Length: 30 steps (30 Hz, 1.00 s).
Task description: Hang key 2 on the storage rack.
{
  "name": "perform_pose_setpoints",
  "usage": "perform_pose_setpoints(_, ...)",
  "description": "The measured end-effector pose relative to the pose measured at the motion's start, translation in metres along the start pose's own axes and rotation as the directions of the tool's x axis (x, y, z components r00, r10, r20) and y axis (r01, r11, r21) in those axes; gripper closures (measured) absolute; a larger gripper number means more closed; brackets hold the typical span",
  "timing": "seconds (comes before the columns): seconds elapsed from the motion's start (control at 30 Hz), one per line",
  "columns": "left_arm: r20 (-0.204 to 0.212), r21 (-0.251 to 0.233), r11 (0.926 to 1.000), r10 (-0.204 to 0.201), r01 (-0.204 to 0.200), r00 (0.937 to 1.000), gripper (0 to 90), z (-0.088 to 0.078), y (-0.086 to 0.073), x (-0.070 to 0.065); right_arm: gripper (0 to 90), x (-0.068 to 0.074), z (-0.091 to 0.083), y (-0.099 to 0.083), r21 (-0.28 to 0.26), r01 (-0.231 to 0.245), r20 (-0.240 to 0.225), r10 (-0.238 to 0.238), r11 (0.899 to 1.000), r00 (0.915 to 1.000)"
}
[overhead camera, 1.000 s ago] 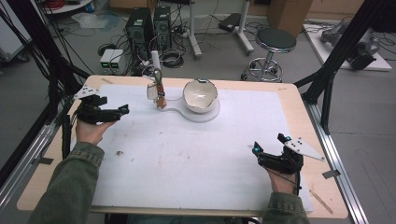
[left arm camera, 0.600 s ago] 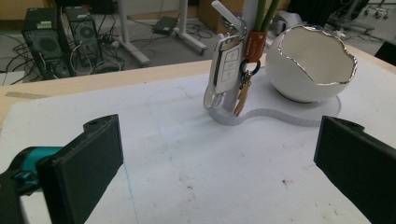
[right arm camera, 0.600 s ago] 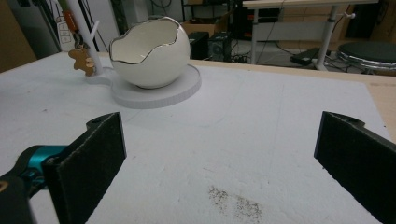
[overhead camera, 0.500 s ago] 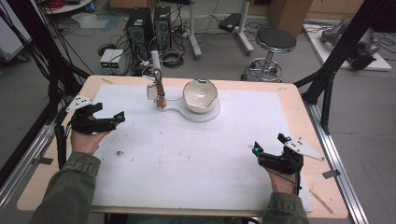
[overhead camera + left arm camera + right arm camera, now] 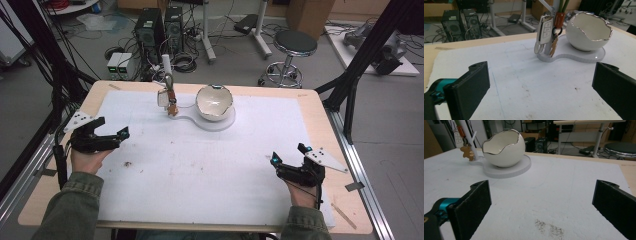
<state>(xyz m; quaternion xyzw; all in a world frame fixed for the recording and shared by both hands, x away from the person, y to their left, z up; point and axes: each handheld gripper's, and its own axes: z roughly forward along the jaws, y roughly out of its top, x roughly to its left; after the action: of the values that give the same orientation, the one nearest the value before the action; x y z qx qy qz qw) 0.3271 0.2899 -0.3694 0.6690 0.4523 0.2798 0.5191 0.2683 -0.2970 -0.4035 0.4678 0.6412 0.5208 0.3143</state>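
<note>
A white eggshell-shaped bowl (image 5: 214, 102) sits on a flat white base (image 5: 226, 123) at the back middle of the table. A thin post rises from the base's left end, and a white car key fob (image 5: 163, 97) with an orange tag hangs from it. My left gripper (image 5: 112, 128) hovers open near the table's left edge, facing the key fob (image 5: 544, 27) and the bowl (image 5: 589, 31) from some way off. My right gripper (image 5: 288, 154) is open over the front right of the mat, well short of the bowl (image 5: 504, 148). Neither gripper holds anything.
A white mat (image 5: 200, 165) with dark specks covers most of the wooden table (image 5: 65, 165). Black frame posts (image 5: 350, 80) stand at both sides. Computers (image 5: 150, 30), cables and a stool (image 5: 295, 47) are on the floor behind the table.
My left gripper has drawn back toward the person and slightly left along the table's edge. The right gripper, the bowl and the key fob have stayed where they were.
</note>
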Motion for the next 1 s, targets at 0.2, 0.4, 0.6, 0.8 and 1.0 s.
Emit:
perform_pose_setpoints(0.2,-0.018,-0.034,0.9994,0.001,-0.002,0.9998,1.7,-0.009,-0.013,0.001,0.9,0.0,0.0,0.0,0.0,-0.002,-0.002,0.002,1.0,1.0)
perform_pose_setpoints(0.4,-0.03,-0.04,0.9991,0.01,-0.011,0.9995,1.6,-0.014,-0.023,0.0,0.9,0.0,0.0,0.0,0.0,-0.001,-0.001,0.001,1.0,1.0)
perform_pose_setpoints(0.6,-0.041,-0.048,0.9984,0.027,-0.029,0.9988,1.7,-0.019,-0.029,-0.002,0.9,0.0,0.0,-0.001,0.002,-0.003,-0.001,0.003,1.0,1.0)
perform_pose_setpoints(0.8,-0.059,-0.074,0.9967,0.027,-0.031,0.9979,1.7,-0.027,-0.037,-0.002,0.9,0.0,0.0,-0.001,0.001,-0.006,-0.001,0.006,1.0,1.0)
perform_pose_setpoints(1.0,-0.068,-0.076,0.9962,0.037,-0.042,0.997,1.7,-0.033,-0.041,-0.003,0.9,0.0,-0.001,-0.001,-0.001,-0.008,0.0,0.008,1.0,1.0)
